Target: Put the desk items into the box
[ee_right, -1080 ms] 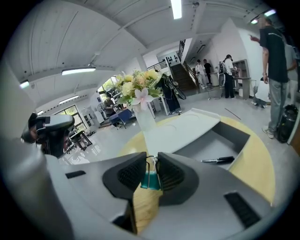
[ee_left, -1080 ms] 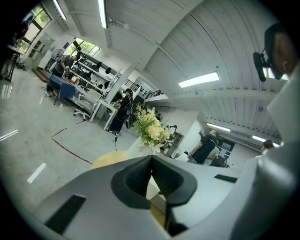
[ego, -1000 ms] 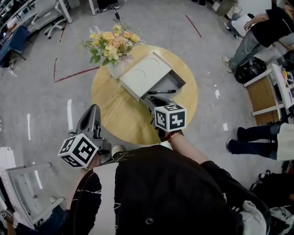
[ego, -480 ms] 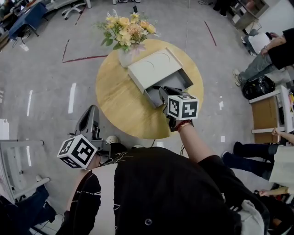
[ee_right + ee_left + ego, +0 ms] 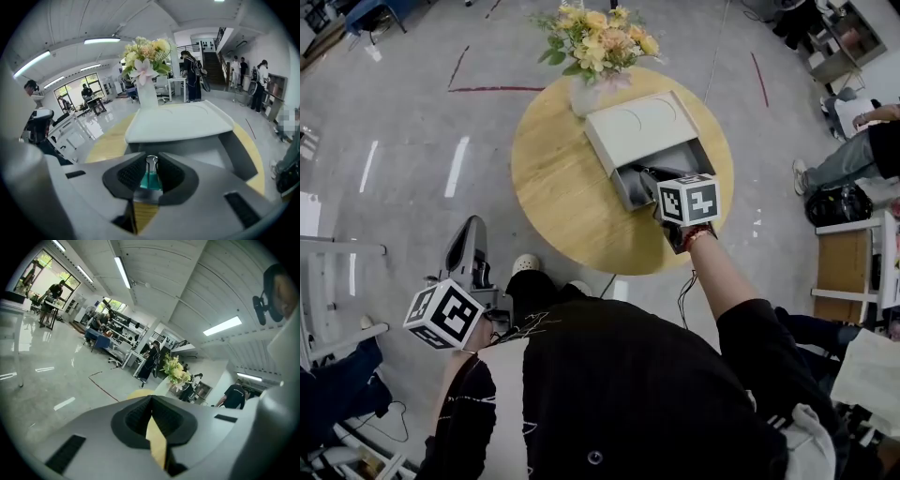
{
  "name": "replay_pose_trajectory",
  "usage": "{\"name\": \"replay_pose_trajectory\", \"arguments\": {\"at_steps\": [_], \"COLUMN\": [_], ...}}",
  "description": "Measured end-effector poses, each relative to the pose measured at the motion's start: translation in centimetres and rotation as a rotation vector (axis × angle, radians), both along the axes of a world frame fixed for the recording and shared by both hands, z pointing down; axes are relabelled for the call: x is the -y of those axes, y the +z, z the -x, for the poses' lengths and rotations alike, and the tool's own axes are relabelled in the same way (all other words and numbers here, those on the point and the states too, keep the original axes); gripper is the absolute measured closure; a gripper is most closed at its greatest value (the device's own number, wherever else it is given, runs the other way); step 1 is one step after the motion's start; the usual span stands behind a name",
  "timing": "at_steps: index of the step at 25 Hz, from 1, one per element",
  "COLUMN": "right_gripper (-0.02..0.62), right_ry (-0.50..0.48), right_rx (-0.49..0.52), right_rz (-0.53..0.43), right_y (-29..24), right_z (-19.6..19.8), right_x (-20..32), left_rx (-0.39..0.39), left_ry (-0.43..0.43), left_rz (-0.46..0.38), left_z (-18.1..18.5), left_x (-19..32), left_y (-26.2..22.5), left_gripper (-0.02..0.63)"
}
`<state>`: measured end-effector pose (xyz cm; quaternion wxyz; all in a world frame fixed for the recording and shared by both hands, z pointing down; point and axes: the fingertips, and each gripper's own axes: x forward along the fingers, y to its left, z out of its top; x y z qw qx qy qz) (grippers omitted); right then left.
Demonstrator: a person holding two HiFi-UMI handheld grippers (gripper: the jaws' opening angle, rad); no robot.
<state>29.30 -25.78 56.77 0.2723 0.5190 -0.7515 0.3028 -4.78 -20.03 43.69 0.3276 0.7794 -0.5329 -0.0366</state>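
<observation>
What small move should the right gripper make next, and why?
Probably ease it slightly forward and down into the open box before releasing. The right gripper is shut on a teal binder clip, its tips sit at the near edge of the box, and tabletop wood shows under them.

Ceiling strip lights (image 5: pixel 123 272) glare off the glossy floor (image 5: pixel 51 380); both gripper views bulge, corners vignetted black.
</observation>
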Motion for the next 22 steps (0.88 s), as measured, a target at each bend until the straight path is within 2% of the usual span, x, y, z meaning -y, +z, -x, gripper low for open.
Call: {"name": "replay_pose_trajectory", "arguments": {"at_steps": [10,16,22], "right_gripper": [0.514,0.514,0.514], "right_ry": [-0.188,-0.309,-0.506], "right_rx": [-0.101,-0.132,-0.193], "right_rz": [0.113,0.159,0.186], "right_y": [1.9,1.9,2.2], "right_z": [0.1,0.9,2.0], "right_x": [-0.2,-0.7,-0.7], "left_rx": [0.012,0.010,0.014], "left_ry": [-0.093,-0.120,-0.146], "left_rz": [0.035,0.054,0.052], "left_z": [3.1,3.8,4.7], "left_x": [-1.7,-2.2,-2.1], "left_y": [1.2,1.8,1.8], "left_gripper": [0.597,0.597,0.597]}}
